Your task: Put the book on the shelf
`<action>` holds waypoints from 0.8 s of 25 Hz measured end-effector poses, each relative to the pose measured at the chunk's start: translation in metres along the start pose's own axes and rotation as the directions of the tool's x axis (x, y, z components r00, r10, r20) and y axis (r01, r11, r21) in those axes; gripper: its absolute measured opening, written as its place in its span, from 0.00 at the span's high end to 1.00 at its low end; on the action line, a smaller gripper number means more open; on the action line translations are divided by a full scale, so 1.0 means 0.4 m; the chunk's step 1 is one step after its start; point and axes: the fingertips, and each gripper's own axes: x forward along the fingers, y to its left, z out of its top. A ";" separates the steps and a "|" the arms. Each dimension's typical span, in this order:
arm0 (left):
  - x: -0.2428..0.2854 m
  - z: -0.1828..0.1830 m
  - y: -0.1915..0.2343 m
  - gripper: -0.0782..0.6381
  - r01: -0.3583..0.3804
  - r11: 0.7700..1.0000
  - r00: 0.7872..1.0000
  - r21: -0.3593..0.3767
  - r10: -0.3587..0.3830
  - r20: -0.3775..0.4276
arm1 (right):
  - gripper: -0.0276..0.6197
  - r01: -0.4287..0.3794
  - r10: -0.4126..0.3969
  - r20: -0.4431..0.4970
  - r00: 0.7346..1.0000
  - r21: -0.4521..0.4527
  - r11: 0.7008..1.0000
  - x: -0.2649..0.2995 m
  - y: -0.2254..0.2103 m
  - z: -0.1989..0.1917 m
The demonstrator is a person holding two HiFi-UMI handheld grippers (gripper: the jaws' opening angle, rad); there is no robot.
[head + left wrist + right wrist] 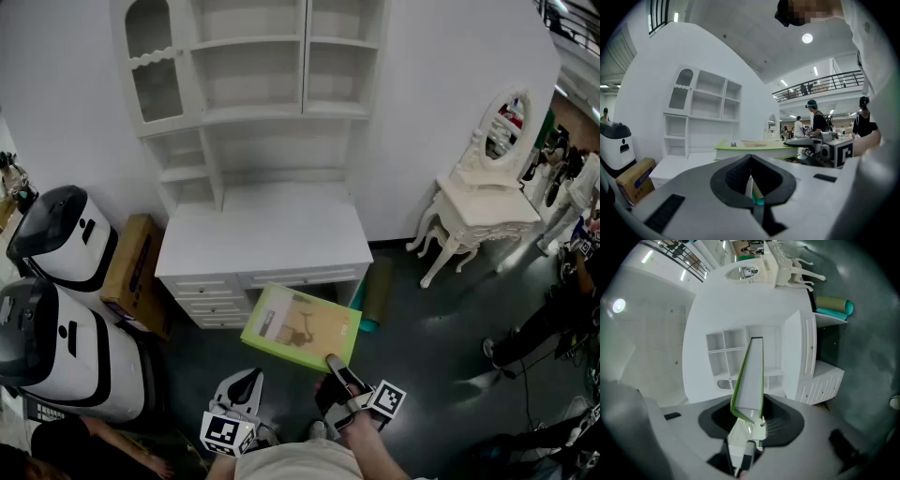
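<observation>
A thin yellow-green book [302, 328] hangs flat in the air in front of the white desk [262, 234], which carries the white shelf unit [253, 103]. My right gripper [339, 371] is shut on the book's near corner. In the right gripper view the book [750, 378] runs edge-on between the jaws of the right gripper [752, 414], towards the shelf unit [736, 350]. My left gripper [246, 386] hangs lower left of the book, shut and holding nothing. In the left gripper view the book [754, 149] lies level beyond the left gripper [751, 158].
Two white rounded machines [58, 234] [56, 347] and a cardboard box [131, 267] stand left of the desk. A teal roll [375, 292] leans at its right. A white vanity table with a mirror [483, 202] and several people [562, 309] are at the right.
</observation>
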 end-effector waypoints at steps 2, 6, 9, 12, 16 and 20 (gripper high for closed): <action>0.006 0.008 -0.012 0.88 0.004 1.000 1.000 0.002 -0.004 0.004 | 0.72 0.000 0.000 -0.007 1.000 0.006 1.000 -0.004 0.005 0.000; 0.017 0.015 -0.031 0.88 0.006 1.000 1.000 -0.001 -0.006 0.008 | 0.72 -0.001 0.001 -0.013 1.000 0.008 1.000 -0.012 0.012 0.003; 0.026 0.014 -0.046 0.88 0.005 1.000 1.000 -0.004 -0.005 0.007 | 0.72 0.000 0.000 -0.018 1.000 0.013 1.000 -0.020 0.010 0.013; 0.044 0.015 -0.061 0.88 -0.002 1.000 1.000 0.004 0.002 0.003 | 0.72 0.004 -0.002 -0.022 1.000 0.053 0.999 -0.027 -0.005 0.034; 0.060 0.019 -0.073 0.88 -0.023 1.000 1.000 0.011 0.023 -0.004 | 0.72 0.007 -0.005 -0.013 1.000 0.091 0.996 -0.033 -0.017 0.061; 0.080 0.032 -0.094 0.88 -0.047 0.999 0.999 0.014 0.047 -0.007 | 0.72 0.013 -0.011 -0.043 0.999 0.044 0.999 -0.032 0.000 0.096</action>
